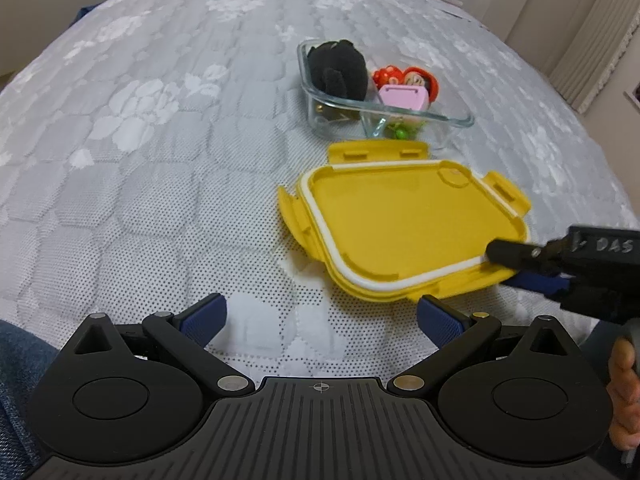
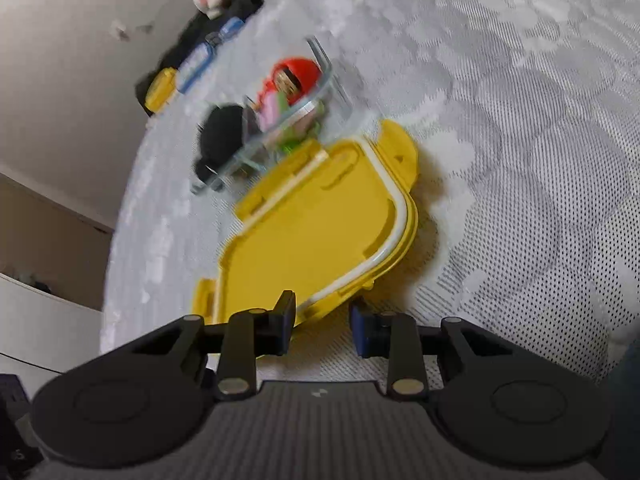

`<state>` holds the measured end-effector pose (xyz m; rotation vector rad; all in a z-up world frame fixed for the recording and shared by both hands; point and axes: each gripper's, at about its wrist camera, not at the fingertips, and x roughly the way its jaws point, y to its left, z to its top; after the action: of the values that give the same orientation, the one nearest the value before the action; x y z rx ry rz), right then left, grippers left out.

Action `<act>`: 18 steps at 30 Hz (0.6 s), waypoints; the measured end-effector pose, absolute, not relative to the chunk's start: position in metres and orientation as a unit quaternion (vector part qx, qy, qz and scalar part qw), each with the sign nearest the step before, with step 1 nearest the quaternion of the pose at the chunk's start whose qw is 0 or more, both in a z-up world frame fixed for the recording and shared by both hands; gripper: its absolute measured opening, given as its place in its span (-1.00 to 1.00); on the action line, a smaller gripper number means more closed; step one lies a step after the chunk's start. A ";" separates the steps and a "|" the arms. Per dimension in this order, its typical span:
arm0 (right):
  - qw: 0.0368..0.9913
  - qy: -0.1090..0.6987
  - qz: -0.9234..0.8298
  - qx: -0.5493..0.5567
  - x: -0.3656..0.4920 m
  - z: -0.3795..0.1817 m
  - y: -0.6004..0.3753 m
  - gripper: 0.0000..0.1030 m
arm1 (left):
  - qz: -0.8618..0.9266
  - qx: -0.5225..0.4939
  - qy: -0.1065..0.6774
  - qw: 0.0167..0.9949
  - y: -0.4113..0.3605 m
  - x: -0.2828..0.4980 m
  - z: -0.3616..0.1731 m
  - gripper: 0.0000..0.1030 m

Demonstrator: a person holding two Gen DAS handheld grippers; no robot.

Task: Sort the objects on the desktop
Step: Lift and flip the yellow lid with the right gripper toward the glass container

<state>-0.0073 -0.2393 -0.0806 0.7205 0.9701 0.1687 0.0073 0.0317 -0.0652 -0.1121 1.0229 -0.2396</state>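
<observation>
Here, line by line:

Lid position: the yellow snap-lock lid (image 1: 404, 224) lies inner side up on the quilted grey cover (image 1: 160, 160), its white seal showing, just in front of the glass container (image 1: 460, 120), which holds a black plush toy (image 1: 340, 68) and small red and pink toys.

Lid axis: in the left wrist view its long side runs roughly left to right, and its near right edge is tilted up off the cover.

Nearer hand: the right gripper (image 2: 322, 326) is at that raised edge; the left gripper (image 1: 322, 320) hovers short of the lid's near corner, touching nothing.

Right fingers: narrowed around the rim, one finger (image 1: 508, 254) above the white seal and one below the edge; the blur does not show whether the pads already pinch, so I cannot tell if the lid is firmly held.

Left fingers: spread wide and empty.

Judgement: the lid probably goes onto the container beyond it, so it must travel away from the fingers.
</observation>
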 end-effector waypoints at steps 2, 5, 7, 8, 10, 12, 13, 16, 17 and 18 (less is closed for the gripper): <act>0.823 0.437 0.089 0.353 -0.008 -0.074 -0.242 -0.37 | -0.127 -0.055 0.485 0.864 0.031 0.008 -0.062 1.00; 0.827 0.407 0.100 0.376 -0.006 -0.065 -0.248 -0.35 | -0.148 -0.049 0.480 0.863 0.027 0.013 -0.059 1.00; 0.828 0.391 0.105 0.388 -0.002 -0.060 -0.253 -0.33 | -0.155 -0.038 0.480 0.863 0.024 0.021 -0.058 1.00; 0.828 0.386 0.106 0.394 0.001 -0.059 -0.256 -0.33 | -0.157 -0.032 0.480 0.863 0.022 0.027 -0.057 1.00; 0.829 0.370 0.108 0.405 0.007 -0.055 -0.261 -0.26 | -0.162 -0.019 0.471 0.867 0.018 0.035 -0.056 1.00; 0.837 0.355 0.109 0.402 0.012 -0.050 -0.262 -0.22 | -0.166 0.008 0.456 0.874 0.012 0.044 -0.055 1.00; 0.840 0.349 0.110 0.401 0.015 -0.047 -0.262 -0.20 | -0.167 0.024 0.449 0.877 0.008 0.048 -0.054 1.00; 0.843 0.337 0.112 0.405 0.024 -0.043 -0.261 -0.16 | -0.162 0.052 0.437 0.883 -0.001 0.058 -0.058 1.00; 0.844 0.332 0.113 0.405 0.027 -0.042 -0.260 -0.15 | -0.160 0.055 0.434 0.885 -0.002 0.061 -0.060 1.00; 0.844 0.327 0.118 0.407 0.030 -0.041 -0.260 -0.11 | -0.158 0.054 0.431 0.887 -0.003 0.065 -0.062 1.00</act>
<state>0.0300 -0.2600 -0.0405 0.8598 0.6909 0.2483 0.0647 -0.0028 -0.0618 0.1133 0.8964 -0.3277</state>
